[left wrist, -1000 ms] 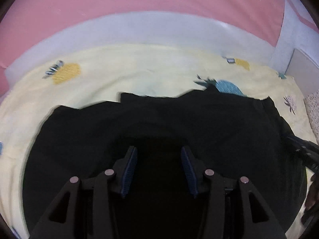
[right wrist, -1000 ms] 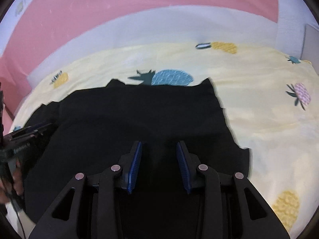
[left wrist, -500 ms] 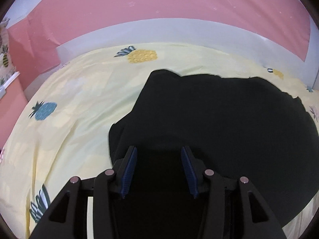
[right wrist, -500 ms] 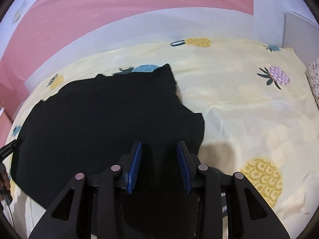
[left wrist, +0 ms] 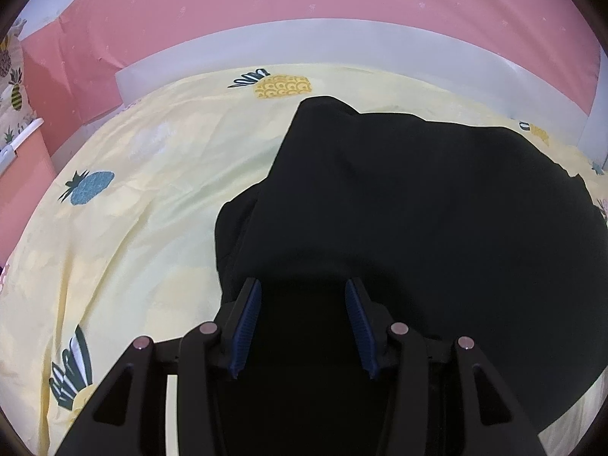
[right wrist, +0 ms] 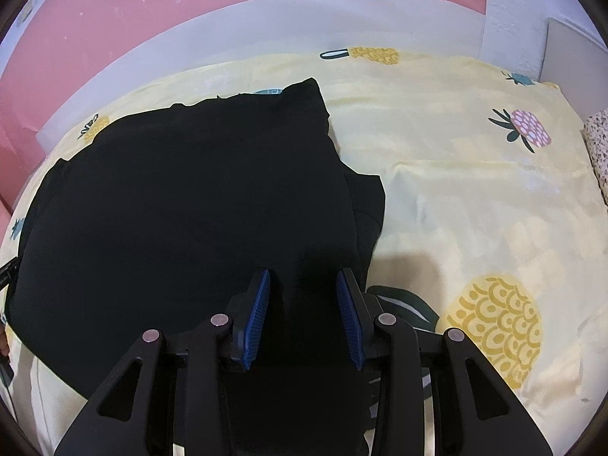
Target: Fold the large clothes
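A black garment (left wrist: pixel 437 220) is laid spread on the yellow pineapple-print bedsheet (left wrist: pixel 144 197), a second layer showing at its near side edges, so a fold is judged partly done. The left gripper (left wrist: pixel 302 323) is held over the garment's near left edge, jaws apart, nothing clamped. The right gripper (right wrist: pixel 304 313) is held over the near right edge, jaws likewise apart and empty; whether cloth is touched cannot be told. The step in hand is judged to be lining up for a grasp. Next, both edges would need pinching together, then lifting evenly so the layers are not dragged askew.
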### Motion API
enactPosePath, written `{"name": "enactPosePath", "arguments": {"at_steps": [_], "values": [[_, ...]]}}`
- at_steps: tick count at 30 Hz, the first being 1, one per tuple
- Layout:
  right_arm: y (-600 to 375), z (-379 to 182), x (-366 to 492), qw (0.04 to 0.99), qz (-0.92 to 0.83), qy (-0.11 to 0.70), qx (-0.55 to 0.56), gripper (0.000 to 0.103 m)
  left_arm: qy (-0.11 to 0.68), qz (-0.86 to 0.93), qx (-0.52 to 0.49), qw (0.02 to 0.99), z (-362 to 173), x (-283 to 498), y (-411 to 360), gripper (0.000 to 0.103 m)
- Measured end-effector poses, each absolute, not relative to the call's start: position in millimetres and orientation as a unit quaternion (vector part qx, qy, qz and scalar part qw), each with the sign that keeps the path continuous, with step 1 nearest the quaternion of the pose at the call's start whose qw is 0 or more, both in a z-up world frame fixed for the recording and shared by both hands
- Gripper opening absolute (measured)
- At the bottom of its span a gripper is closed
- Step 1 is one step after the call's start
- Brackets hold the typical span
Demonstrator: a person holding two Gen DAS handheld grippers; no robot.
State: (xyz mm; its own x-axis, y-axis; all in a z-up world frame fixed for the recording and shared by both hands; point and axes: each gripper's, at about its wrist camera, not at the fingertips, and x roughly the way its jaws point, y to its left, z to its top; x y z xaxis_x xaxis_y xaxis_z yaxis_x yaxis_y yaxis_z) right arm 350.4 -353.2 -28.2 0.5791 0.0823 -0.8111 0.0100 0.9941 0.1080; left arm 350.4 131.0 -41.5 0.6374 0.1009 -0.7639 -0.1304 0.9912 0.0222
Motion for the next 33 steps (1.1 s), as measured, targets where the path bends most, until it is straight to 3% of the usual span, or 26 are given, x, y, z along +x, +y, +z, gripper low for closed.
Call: {"name": "enactPosePath", "arguments": {"at_steps": [4, 5, 7, 13, 19, 33], "values": [[-355, -18, 343, 0.888, 0.026, 0.456, 0.057, 0.04, 0.413, 0.072, -0.038, 0.907, -29, 338, 141, 0.049], [-357, -17, 341, 0.887, 0.029, 0.456, 0.059, 0.042, 0.413, 0.073, -0.045, 0.907, -28, 335, 146, 0.049], [-361, -18, 338, 0.886, 0.034, 0.458, 0.062, 0.057, 0.415, 0.074, -0.06, 0.905, -29, 331, 159, 0.049], [-376, -29, 339, 0.878, 0.055, 0.466, 0.097, 0.067, 0.424, 0.067, -0.112, 0.896, -34, 330, 195, 0.057], [-387, -36, 350, 0.868, 0.076, 0.469, 0.145, 0.068, 0.435, 0.03, -0.151, 0.887, -41, 347, 207, 0.06], [-405, -56, 397, 0.832, 0.122, 0.483, 0.246, 0.077, 0.468, -0.036, -0.216, 0.856, -70, 394, 201, 0.09]]}}
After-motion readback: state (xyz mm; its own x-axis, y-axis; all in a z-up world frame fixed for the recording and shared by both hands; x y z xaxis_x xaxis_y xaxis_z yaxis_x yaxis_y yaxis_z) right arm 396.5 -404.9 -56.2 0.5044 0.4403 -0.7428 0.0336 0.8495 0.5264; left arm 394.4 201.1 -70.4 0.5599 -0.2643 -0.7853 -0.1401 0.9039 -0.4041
